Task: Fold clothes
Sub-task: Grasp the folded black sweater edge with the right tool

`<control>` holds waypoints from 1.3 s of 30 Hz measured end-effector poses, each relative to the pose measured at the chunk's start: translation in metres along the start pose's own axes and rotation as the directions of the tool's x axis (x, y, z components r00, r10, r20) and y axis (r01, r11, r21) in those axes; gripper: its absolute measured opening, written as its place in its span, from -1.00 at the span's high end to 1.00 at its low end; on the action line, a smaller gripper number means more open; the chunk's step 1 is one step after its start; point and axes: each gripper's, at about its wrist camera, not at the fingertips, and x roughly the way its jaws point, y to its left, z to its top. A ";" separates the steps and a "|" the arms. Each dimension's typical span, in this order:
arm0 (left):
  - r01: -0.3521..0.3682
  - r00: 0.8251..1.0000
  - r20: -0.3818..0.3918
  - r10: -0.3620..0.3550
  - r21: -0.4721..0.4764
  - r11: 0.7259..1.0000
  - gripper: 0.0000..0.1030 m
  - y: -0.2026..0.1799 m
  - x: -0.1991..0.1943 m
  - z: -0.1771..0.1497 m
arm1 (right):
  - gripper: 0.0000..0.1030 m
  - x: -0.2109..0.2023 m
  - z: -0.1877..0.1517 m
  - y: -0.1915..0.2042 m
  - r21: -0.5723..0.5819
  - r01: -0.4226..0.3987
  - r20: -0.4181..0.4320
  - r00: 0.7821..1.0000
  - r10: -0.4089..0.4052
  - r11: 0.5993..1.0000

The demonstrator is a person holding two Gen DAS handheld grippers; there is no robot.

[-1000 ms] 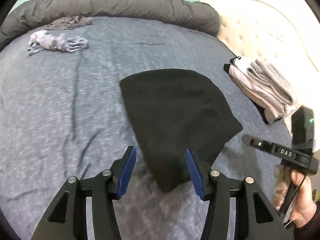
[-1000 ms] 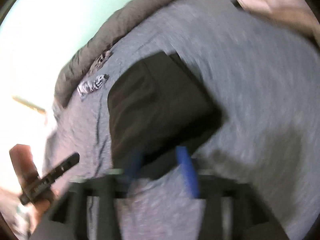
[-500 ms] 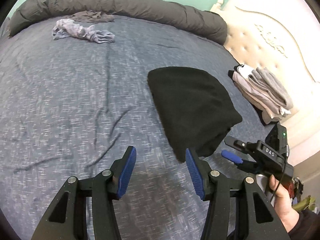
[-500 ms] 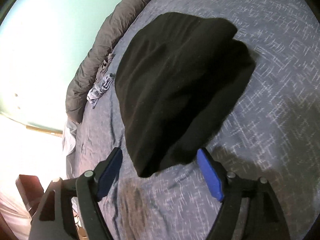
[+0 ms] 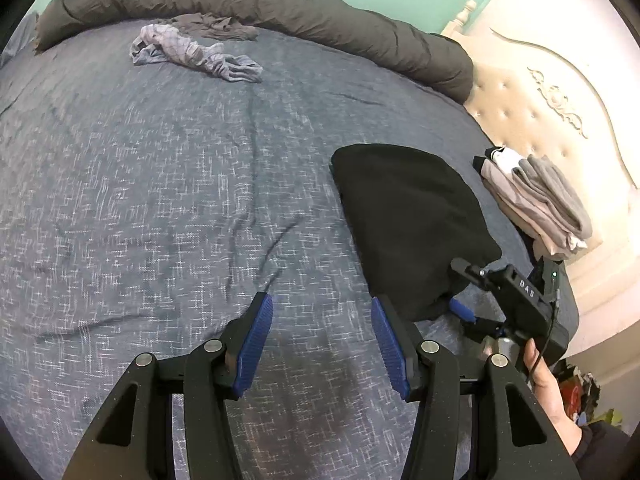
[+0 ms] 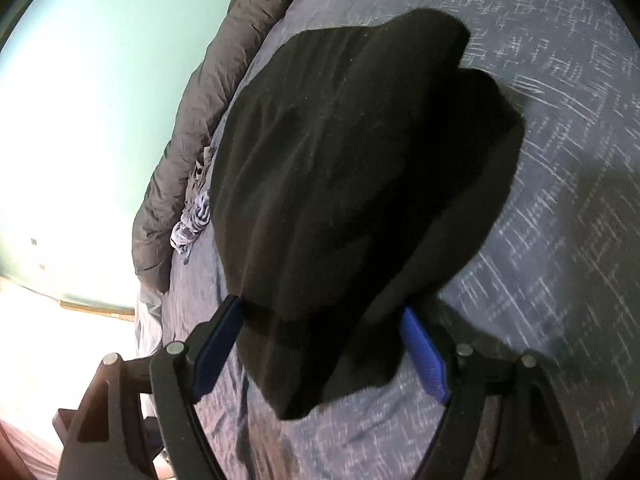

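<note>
1. Black garment (image 5: 412, 224), seen from the left wrist, lies folded on the blue bedspread (image 5: 160, 184). Its long axis runs from the near right edge up toward the rolled duvet (image 5: 280, 8).
2. Left gripper (image 5: 322, 340) hangs over bare bedspread, jaws wide and holding nothing. Right gripper (image 5: 464, 292) reaches the garment's near corner; one blue pad shows, the other is hidden.
3. A folded stack (image 5: 536, 200) sits by the headboard (image 5: 552, 92); a crumpled grey piece (image 5: 196, 54) lies far off.
4. From the right wrist, the garment (image 6: 352, 184) fills the frame, its near end between the right gripper's (image 6: 324, 348) wide jaws. Whether the pads press it, I cannot tell; the bedspread (image 6: 560, 240) is blurred.
</note>
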 end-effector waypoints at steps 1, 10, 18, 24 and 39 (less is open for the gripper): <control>0.000 1.000 0.000 0.000 -0.002 1.000 -0.08 0.001 0.000 0.000 | -0.54 0.002 0.000 0.001 -0.007 0.006 -0.002 1.000 -0.006 1.000; -0.003 1.000 0.003 0.003 -0.014 1.000 -0.08 0.008 -0.003 0.003 | -0.05 0.006 0.005 0.006 -0.039 0.007 0.020 1.000 -0.006 0.999; -0.006 1.000 0.012 0.006 -0.011 1.000 -0.08 0.005 -0.009 0.005 | 0.44 -0.017 0.019 0.018 -0.128 -0.002 -0.013 1.000 0.001 0.992; 0.002 1.000 0.017 -0.002 -0.001 1.000 -0.08 -0.007 -0.010 0.007 | 0.84 -0.044 0.032 0.031 -0.243 0.009 -0.049 0.999 -0.022 0.970; 0.028 1.000 -0.002 -0.028 0.049 0.998 -0.08 -0.046 -0.001 0.017 | 0.87 -0.098 0.067 0.026 -0.380 0.059 -0.100 0.989 -0.105 0.923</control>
